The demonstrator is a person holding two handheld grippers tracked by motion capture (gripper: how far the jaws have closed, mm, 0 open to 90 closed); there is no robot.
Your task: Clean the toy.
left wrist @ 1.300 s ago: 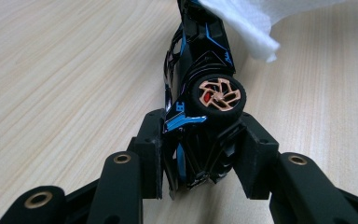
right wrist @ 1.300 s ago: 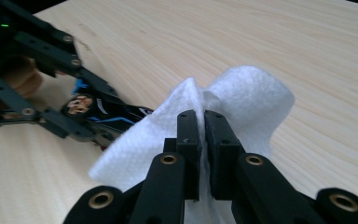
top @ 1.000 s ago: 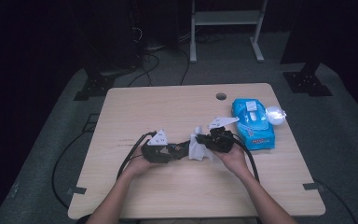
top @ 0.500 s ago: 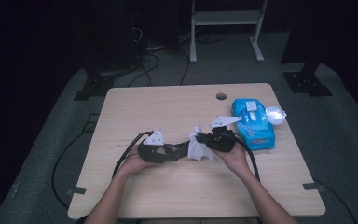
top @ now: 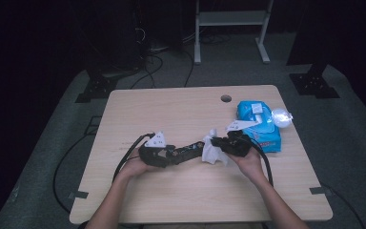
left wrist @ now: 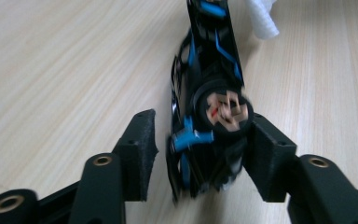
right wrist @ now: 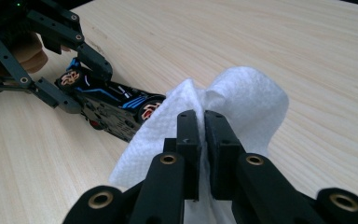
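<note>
A black toy car [left wrist: 209, 107] with blue trim and copper wheels lies on its side on the wooden table [top: 181, 109]. It sits between the jaws of my left gripper [left wrist: 200, 149], which have just been opening. One pad rests by a wheel and the other stands off with a gap. My right gripper [right wrist: 202, 126] is shut on a white tissue [right wrist: 242, 93], held just off the car's [right wrist: 112, 105] far end. From above, the left gripper [top: 178, 153], car [top: 188, 150], tissue [top: 212, 152] and right gripper [top: 218, 144] form one line at mid-table.
A blue pack of wipes [top: 259, 125] lies right behind the right hand, with a crumpled clear wrapper [top: 281, 116] beside it. A cable hole [top: 226, 98] is near the table's far edge. Cables trail from both grippers toward the near edge.
The right gripper has drawn the tissue a little to the right, away from the car. The left hand has stayed where it was.
</note>
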